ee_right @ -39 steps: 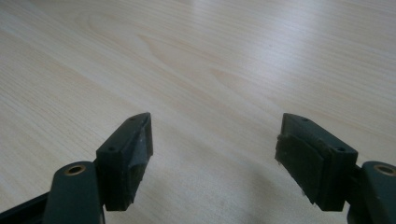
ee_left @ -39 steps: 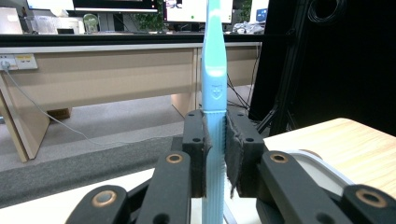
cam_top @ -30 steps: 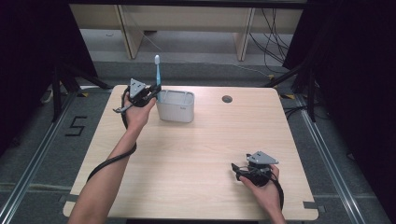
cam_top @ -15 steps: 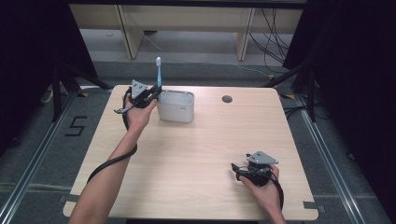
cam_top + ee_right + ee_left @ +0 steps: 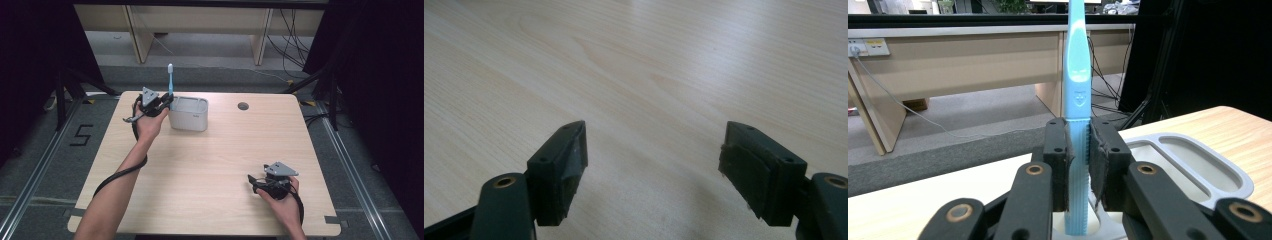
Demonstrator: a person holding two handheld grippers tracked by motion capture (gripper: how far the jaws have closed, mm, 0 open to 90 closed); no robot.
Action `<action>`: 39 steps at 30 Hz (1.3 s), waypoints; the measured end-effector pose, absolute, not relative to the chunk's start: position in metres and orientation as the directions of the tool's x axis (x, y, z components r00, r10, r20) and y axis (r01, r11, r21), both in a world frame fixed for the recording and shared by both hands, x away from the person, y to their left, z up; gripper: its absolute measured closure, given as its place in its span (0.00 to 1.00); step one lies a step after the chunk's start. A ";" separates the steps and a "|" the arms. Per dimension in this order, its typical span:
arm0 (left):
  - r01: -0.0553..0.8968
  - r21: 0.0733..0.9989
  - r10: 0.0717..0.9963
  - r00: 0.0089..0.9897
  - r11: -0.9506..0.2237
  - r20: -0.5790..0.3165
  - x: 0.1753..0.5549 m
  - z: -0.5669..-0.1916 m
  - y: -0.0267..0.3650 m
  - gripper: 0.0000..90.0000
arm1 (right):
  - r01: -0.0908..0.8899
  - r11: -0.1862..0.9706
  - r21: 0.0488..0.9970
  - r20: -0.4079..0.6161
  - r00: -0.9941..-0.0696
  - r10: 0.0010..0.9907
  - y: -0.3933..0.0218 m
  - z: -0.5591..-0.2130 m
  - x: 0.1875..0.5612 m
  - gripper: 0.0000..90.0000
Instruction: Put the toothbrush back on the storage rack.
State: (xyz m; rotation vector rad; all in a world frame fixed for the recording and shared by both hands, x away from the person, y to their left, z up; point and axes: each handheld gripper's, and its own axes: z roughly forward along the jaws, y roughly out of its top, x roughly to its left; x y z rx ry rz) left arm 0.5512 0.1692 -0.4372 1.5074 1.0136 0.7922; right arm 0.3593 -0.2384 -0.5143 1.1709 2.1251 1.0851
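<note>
1. The blue toothbrush [image 5: 1078, 100] is clamped upright between the jaws of the left gripper [image 5: 159, 106], with its handle running down between them and its head rising well above them.
2. Below the jaws, the toothbrush's lower end is seen standing in a small slot at the end of the white holder [image 5: 1198, 165]; the holder's larger compartments lie to the right of the jaws in the left gripper view.
3. Against the pictures of a second ago, little is changed: the toothbrush is kept upright at the holder's left end, and the left gripper is moved only slightly.
4. From this it is judged that the toothbrush is being seated in, or drawn from, its slot; which of the two cannot be told.
5. The right gripper [image 5: 654, 170] is held with its jaws wide apart and nothing between them, over the bare wooden table [image 5: 634, 65], unmoved since then.
</note>
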 end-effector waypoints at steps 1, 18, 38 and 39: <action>0.182 0.983 0.911 0.409 -0.034 -0.045 0.551 -0.437 0.169 0.87 | 0.474 0.320 0.820 -0.032 -0.519 0.854 -0.238 -0.514 0.359 0.30; 0.241 0.969 0.916 0.398 -0.053 -0.049 0.553 -0.443 0.167 0.87 | 0.478 0.325 0.816 -0.034 -0.522 0.853 -0.239 -0.514 0.359 0.30; 0.305 0.950 0.924 0.378 -0.068 -0.055 0.555 -0.446 0.167 0.87 | 0.476 0.320 0.819 -0.030 -0.521 0.853 -0.238 -0.515 0.359 0.30; 0.307 0.949 0.924 0.378 -0.070 -0.055 0.555 -0.447 0.167 0.87 | 0.494 0.313 0.811 -0.012 -0.521 0.854 -0.237 -0.514 0.358 0.30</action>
